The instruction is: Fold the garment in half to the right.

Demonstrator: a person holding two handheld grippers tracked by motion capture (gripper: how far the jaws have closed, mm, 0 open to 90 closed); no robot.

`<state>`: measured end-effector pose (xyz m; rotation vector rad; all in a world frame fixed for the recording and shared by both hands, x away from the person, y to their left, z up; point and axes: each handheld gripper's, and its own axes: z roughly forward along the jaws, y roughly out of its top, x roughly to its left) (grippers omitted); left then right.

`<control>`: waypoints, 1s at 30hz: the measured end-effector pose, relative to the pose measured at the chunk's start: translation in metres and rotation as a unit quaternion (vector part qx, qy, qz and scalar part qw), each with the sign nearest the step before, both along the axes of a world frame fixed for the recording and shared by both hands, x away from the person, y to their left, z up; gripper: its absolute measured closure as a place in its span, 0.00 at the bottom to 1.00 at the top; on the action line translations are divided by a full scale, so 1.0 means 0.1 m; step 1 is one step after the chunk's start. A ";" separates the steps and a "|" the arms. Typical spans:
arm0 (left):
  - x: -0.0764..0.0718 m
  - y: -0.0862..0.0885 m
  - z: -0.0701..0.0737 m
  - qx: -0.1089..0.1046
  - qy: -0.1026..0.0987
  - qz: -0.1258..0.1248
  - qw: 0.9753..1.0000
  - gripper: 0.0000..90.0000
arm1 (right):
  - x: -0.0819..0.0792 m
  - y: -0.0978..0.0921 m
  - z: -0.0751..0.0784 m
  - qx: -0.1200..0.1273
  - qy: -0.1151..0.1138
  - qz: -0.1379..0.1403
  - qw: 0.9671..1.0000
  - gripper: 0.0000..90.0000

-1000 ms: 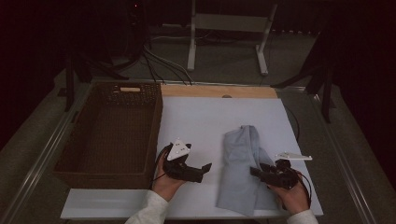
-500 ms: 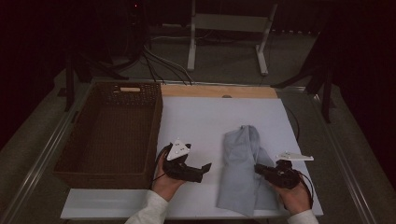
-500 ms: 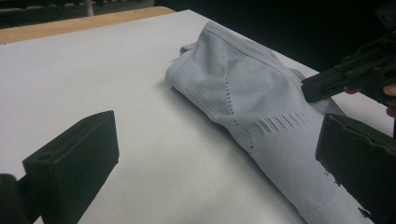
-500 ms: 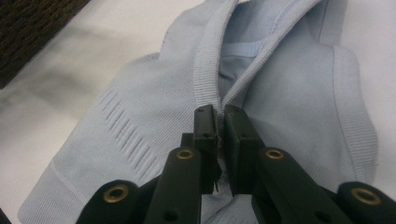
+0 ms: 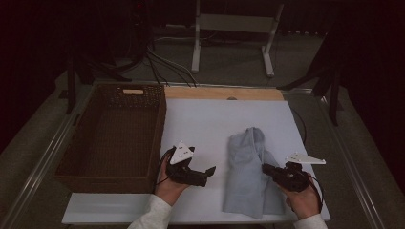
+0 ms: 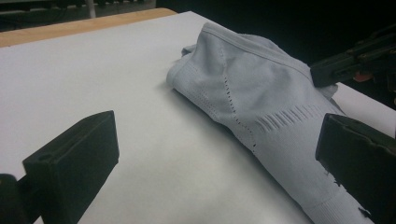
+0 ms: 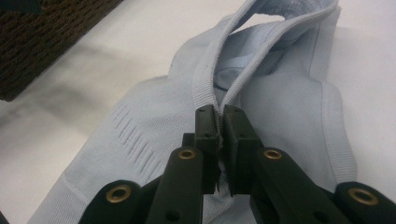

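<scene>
Landmark: the brown wicker basket (image 5: 112,138); it sits at the left end of the white table top (image 5: 215,124); every place below is told from it

Cloth: a pale blue knit garment (image 5: 248,174) lies on the white top, well to the right of the basket; it is bunched up and folded, with a ribbed edge; one end points to the far side, the other end is close to the near edge

Right gripper: the right gripper (image 5: 268,170) is at the right side of the garment, far from the basket; its two black jaws are pressed together with a ribbed hem of the garment (image 7: 219,100) pinched between them; the hem runs up and away from the jaw tips

Left gripper: the left gripper (image 5: 206,172) is just right of the basket's near corner, between the basket and the garment; its jaws stand wide apart with nothing in them; it is near the garment but not touching it; in the left gripper view the garment (image 6: 261,107) lies ahead, between the two jaws

Hands: the left hand (image 5: 169,183) and the right hand (image 5: 301,198) hold the grippers from the near edge; white sleeves show

Basket inside: dark; I cannot tell what is in it
</scene>
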<state>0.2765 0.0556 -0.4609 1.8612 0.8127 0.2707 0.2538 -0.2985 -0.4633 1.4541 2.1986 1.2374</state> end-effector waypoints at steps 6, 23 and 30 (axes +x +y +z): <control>0.00 0.00 0.00 0.000 0.000 0.001 1.000 0.00 | 0.00 -0.01 0.05 0.002 -0.008 -0.002 1.000 0.95; 0.01 0.02 0.01 -0.004 0.002 0.002 1.000 0.00 | 0.08 -0.18 0.13 -0.012 -0.020 -0.026 0.999 0.95; 0.01 0.03 0.03 -0.006 0.000 0.004 1.000 0.00 | 0.13 -0.28 0.11 -0.026 -0.011 -0.039 0.999 0.96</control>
